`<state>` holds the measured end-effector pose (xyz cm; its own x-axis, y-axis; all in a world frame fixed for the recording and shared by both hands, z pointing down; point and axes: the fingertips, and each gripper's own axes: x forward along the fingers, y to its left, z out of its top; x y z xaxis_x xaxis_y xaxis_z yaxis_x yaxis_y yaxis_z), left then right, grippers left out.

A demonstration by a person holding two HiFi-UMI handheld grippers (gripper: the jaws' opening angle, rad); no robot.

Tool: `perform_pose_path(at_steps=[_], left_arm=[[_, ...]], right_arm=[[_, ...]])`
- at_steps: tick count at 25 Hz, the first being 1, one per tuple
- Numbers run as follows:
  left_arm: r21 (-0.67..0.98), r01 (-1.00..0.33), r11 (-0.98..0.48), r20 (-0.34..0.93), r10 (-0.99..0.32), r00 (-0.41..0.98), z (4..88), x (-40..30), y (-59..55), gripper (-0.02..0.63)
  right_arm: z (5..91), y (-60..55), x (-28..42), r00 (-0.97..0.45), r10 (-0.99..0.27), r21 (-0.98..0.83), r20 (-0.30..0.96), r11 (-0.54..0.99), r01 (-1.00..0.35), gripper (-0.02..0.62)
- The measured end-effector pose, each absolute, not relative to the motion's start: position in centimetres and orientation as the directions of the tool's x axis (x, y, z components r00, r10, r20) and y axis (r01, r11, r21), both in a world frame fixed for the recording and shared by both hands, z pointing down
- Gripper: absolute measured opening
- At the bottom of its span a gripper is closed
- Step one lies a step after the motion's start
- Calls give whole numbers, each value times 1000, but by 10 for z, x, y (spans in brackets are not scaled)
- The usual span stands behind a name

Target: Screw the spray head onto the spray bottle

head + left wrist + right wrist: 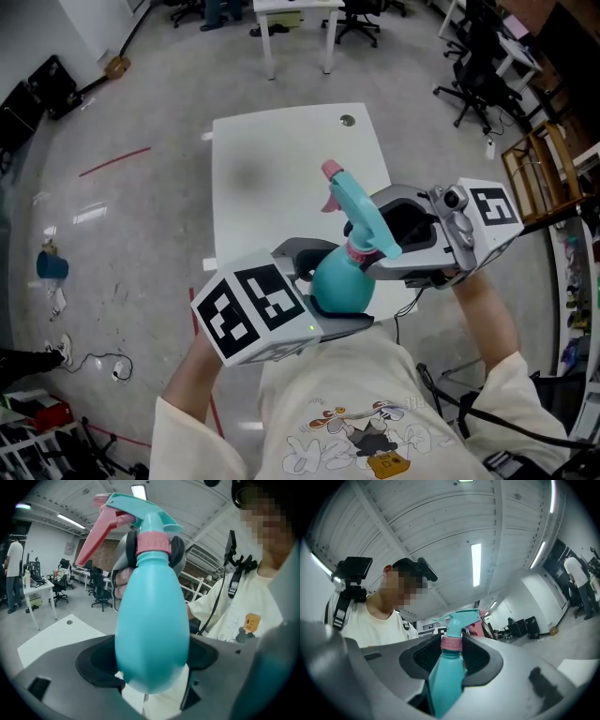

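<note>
- Fingers [93, 663] of the left gripper [328, 286] pinch the teal spray bottle [152, 620] round its body.
- Fingers [424, 656] of the right gripper [370, 246] clamp the pink collar [451, 643] of the spray head [361, 202], which sits on the bottle's neck.
- The bottle hangs tilted in the air above the white table [272, 159].

The teal, egg-shaped bottle [342, 281] is up in the air at frame centre, its neck towards the top of the frame. The teal head [364, 214] sits on the neck at a pink collar [359, 251], with the pink trigger [330, 172] at its upper left.
</note>
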<state>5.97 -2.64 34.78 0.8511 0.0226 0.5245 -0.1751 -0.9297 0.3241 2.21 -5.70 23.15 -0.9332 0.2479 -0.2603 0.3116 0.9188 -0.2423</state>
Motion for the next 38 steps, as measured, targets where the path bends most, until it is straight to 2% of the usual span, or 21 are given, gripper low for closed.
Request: perform_pose_path(at_steps=[3,9,17,20,22,28,33,38], left_arm=[[306,-160,-939,523,26,852,341,61,-26,414],[351,-89,-932,434,78,898,324,52,-21,414],[379,105,-919,281,223,933,302,46,-5,414],[360,100,-927,280,210,937,299,49,-6,414],[347,30,-937,292,138,947,301,51,-11,414],[166,-362,-917,386,-277,880,319,37,-39,414],[17,-553,-833,423,-495,759,318,30,-64,414],[-133,-723,-678,426,-698,576,329,11,-86,414]], right_arm=[[226,-51,20,-928,275,-237,-252,912,335,140],[215,-50,14,-912,289,-228,-290,905,359,140],[201,-44,12,-836,354,-246,-420,842,480,140],[197,-41,13,-825,379,-248,-419,826,506,140],[199,-43,14,-832,364,-256,-418,832,492,140],[218,-53,14,-913,221,-234,-344,921,311,140],[215,-67,13,-961,110,-188,-255,969,161,140],[227,-78,0,-991,-65,-133,-116,990,-49,135]])
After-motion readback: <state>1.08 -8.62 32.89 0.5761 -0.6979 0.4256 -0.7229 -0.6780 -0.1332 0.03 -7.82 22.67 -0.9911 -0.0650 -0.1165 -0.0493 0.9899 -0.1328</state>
